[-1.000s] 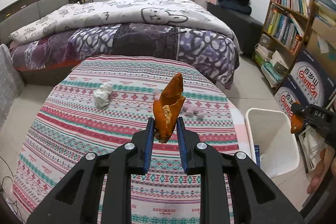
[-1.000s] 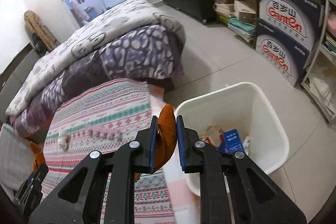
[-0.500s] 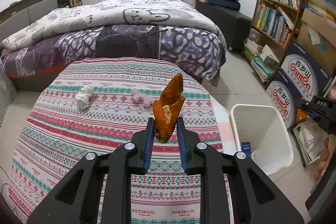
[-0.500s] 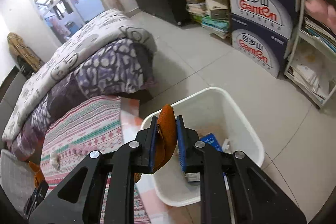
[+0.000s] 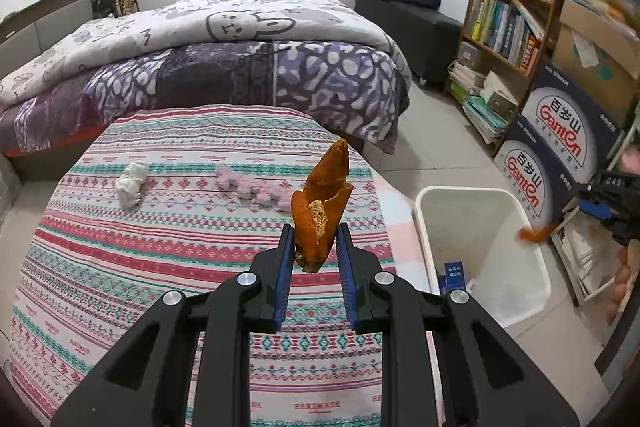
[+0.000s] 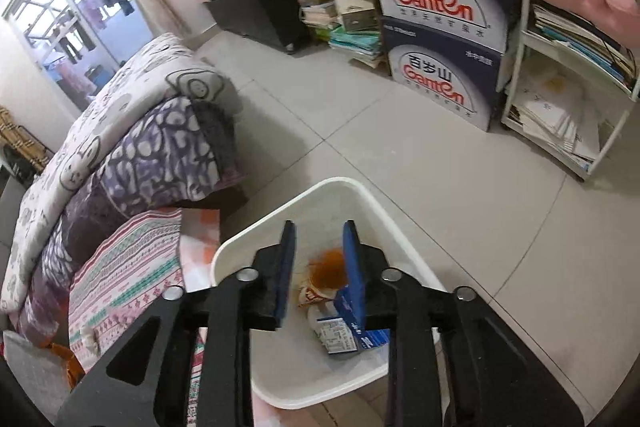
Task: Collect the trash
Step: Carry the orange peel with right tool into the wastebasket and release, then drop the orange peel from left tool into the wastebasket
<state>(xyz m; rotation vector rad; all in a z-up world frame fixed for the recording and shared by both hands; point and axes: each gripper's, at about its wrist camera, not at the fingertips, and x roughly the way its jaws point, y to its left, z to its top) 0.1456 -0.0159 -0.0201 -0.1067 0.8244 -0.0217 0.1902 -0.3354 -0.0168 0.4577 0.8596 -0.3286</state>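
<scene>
My left gripper [image 5: 314, 251] is shut on an orange peel [image 5: 322, 201] and holds it upright above the patterned round table [image 5: 120, 267]. A white crumpled tissue [image 5: 131, 183] and a pink crumpled tissue [image 5: 250, 187] lie on the table beyond it. My right gripper [image 6: 318, 259] is open above the white trash bin [image 6: 376, 203]. A second orange peel [image 6: 329, 263], blurred, drops between its jaws into the bin; it also shows in the left wrist view [image 5: 534, 233]. The bin [image 5: 520, 239] stands on the floor right of the table.
The bin holds a blue and white carton [image 6: 352, 331] and a wrapper [image 6: 314, 295]. A bed with a purple quilt [image 5: 224, 67] lies behind the table. Bookshelves [image 5: 508, 23] and stacked Ganten boxes [image 6: 440, 39] line the right wall.
My right gripper moved over the bin and opened, and its orange peel is falling in. My left gripper still holds its peel and has shifted slightly toward the bin.
</scene>
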